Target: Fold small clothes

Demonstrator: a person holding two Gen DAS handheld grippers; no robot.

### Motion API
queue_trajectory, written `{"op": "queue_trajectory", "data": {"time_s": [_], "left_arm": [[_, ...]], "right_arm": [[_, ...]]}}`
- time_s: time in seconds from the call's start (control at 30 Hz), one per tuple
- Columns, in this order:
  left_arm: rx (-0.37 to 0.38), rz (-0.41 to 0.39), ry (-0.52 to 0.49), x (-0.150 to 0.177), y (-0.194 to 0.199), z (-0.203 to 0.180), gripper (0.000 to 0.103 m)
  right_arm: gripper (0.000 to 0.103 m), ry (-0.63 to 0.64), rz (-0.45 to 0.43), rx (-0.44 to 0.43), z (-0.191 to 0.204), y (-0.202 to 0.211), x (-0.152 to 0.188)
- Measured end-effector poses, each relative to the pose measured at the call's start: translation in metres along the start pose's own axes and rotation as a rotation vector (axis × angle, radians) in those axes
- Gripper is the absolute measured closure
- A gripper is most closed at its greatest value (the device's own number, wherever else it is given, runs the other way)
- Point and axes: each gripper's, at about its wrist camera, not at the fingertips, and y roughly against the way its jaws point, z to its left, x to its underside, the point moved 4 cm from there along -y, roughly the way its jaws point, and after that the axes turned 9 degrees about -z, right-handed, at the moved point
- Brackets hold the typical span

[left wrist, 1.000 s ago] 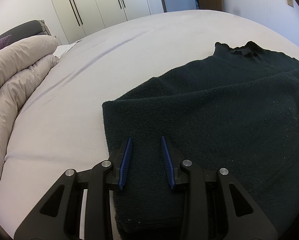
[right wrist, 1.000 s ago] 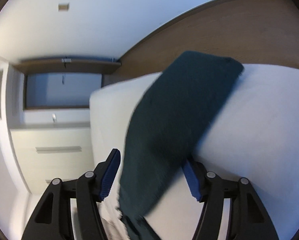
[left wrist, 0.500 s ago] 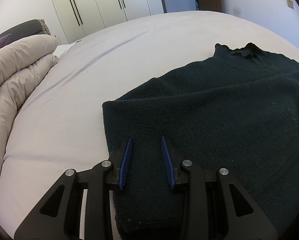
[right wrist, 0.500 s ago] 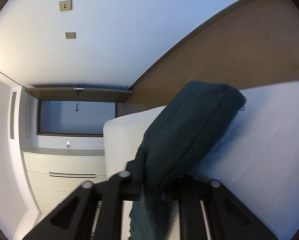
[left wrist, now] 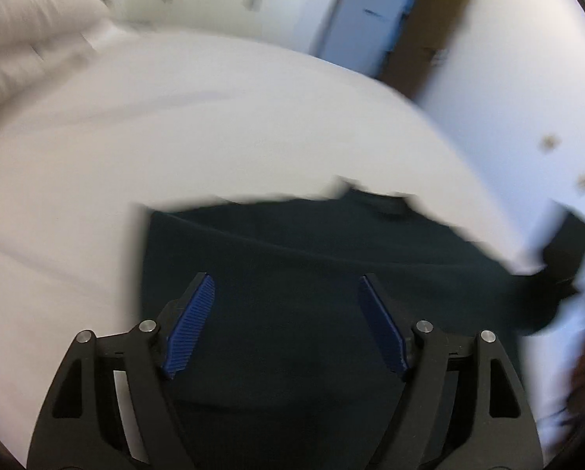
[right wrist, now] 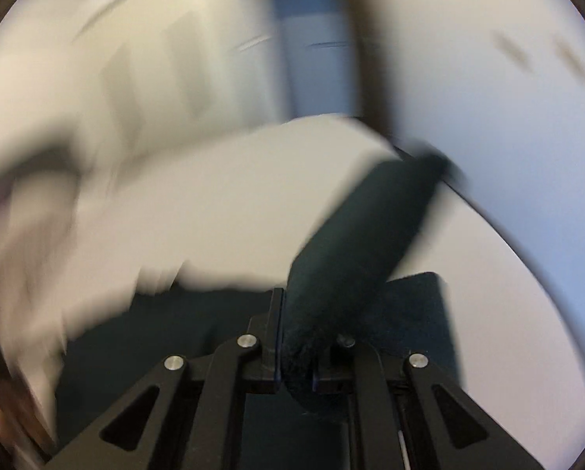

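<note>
Dark green knit sweater (left wrist: 292,250) flat on white bed (left wrist: 214,125), collar pointing away; left gripper (left wrist: 286,321) jaws just opened, apart above it. Right gripper (right wrist: 296,348) jaws clamped on its sleeve (right wrist: 363,235), a rolled tube running up-right

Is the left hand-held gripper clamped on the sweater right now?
No: the left hand-held gripper is open, its blue pads apart above the dark sweater.

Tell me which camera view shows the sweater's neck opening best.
The left wrist view: the dark sweater lies spread on the white bed, its neck at the far edge, though blurred. The right wrist view shows only a sleeve clamped in the right tongs.
</note>
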Motion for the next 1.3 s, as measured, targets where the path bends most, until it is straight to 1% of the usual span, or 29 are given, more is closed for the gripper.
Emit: {"op": "queue_trajectory", "data": {"time_s": [0.03,0.07,0.1,0.13,0.17,0.2,0.23,0.27,0.33,0.4,0.43,0.47,0.5,0.57,0.6,0.67,0.7,0.73,0.77,0.8,0.9,0.93,0.97,1.0,1.07,1.1,1.17,1.23,1.3], "left_arm": [[0.06,0.035,0.046,0.004,-0.004,-0.006,0.027],[0.117,0.081,0.108,0.012,-0.011,-0.011,0.027],[0.159,0.125,0.172,0.02,-0.018,-0.013,0.027],[0.201,0.171,0.237,0.029,-0.024,-0.015,0.027],[0.22,0.201,0.273,0.035,-0.029,-0.016,0.027],[0.238,0.238,0.312,0.044,-0.035,-0.018,0.027],[0.252,0.254,0.34,0.05,-0.038,-0.021,0.027],[0.262,0.248,0.355,0.053,-0.039,-0.024,0.027],[0.312,0.256,0.418,0.054,-0.041,-0.034,0.021],[0.343,0.284,0.463,0.054,-0.045,-0.043,0.018],[0.348,0.297,0.474,0.054,-0.047,-0.047,0.018],[0.357,0.304,0.479,0.053,-0.047,-0.05,0.018],[0.373,0.314,0.489,0.053,-0.049,-0.055,0.018],[0.397,0.336,0.514,0.055,-0.052,-0.059,0.018],[0.409,0.346,0.539,0.055,-0.056,-0.061,0.018],[0.427,0.355,0.559,0.057,-0.064,-0.069,0.018],[0.419,0.364,0.558,0.058,-0.068,-0.07,0.025],[0.42,0.375,0.565,0.059,-0.072,-0.07,0.052],[0.427,0.397,0.56,0.06,-0.075,-0.072,0.067],[0.421,0.406,0.552,0.061,-0.077,-0.073,0.08],[0.432,0.394,0.546,0.061,-0.076,-0.073,0.094],[0.429,0.386,0.549,0.06,-0.077,-0.072,0.095],[0.424,0.379,0.547,0.059,-0.077,-0.067,0.095],[0.417,0.362,0.539,0.056,-0.075,-0.064,0.095],[0.399,0.33,0.497,0.046,-0.075,-0.061,0.095],[0.39,0.314,0.474,0.041,-0.073,-0.059,0.095],[0.352,0.269,0.402,0.028,-0.067,-0.057,0.096],[0.321,0.218,0.314,0.014,-0.058,-0.06,0.096],[0.3,0.182,0.248,0.004,-0.05,-0.064,0.096]], "right_arm": [[0.092,0.148,0.034,0.002,0.041,-0.014,0.015],[0.092,0.259,0.073,0.003,0.071,-0.027,0.032],[0.092,0.353,0.107,0.001,0.097,-0.037,0.052],[0.092,0.417,0.129,0.004,0.117,-0.045,0.07],[0.092,0.438,0.146,0.005,0.125,-0.051,0.078],[0.092,0.432,0.161,0.009,0.129,-0.057,0.086],[0.092,0.418,0.16,0.014,0.127,-0.059,0.087],[0.092,0.406,0.154,0.015,0.126,-0.06,0.087],[0.092,0.391,0.144,0.007,0.124,-0.057,0.086],[0.092,0.38,0.132,0.001,0.125,-0.056,0.082],[0.092,0.373,0.117,-0.003,0.126,-0.053,0.08],[0.092,0.368,0.105,-0.003,0.127,-0.044,0.09],[0.092,0.364,0.093,-0.003,0.13,-0.039,0.088],[0.092,0.358,0.078,-0.011,0.125,-0.021,0.094],[0.092,0.358,0.075,-0.016,0.126,-0.02,0.094],[0.092,0.364,0.076,-0.029,0.131,-0.017,0.095],[0.092,0.369,0.076,-0.034,0.133,-0.016,0.096],[0.092,0.373,0.077,-0.036,0.136,-0.017,0.096],[0.091,0.375,0.078,-0.04,0.137,-0.017,0.096],[0.091,0.374,0.081,-0.044,0.138,-0.017,0.096],[0.084,0.351,0.101,-0.058,0.137,-0.018,0.097],[0.077,0.335,0.109,-0.061,0.134,-0.016,0.097],[0.058,0.303,0.126,-0.069,0.13,-0.013,0.096],[0.046,0.27,0.131,-0.079,0.126,-0.009,0.096],[0.04,0.115,0.125,-0.122,0.108,0.01,0.093],[0.035,-0.034,0.129,-0.163,0.089,0.022,0.093],[0.032,-0.326,0.152,-0.235,0.053,0.034,0.099],[0.03,-0.617,0.175,-0.297,0.019,0.039,0.115],[0.03,-0.781,0.197,-0.346,0.005,0.034,0.128]]}}
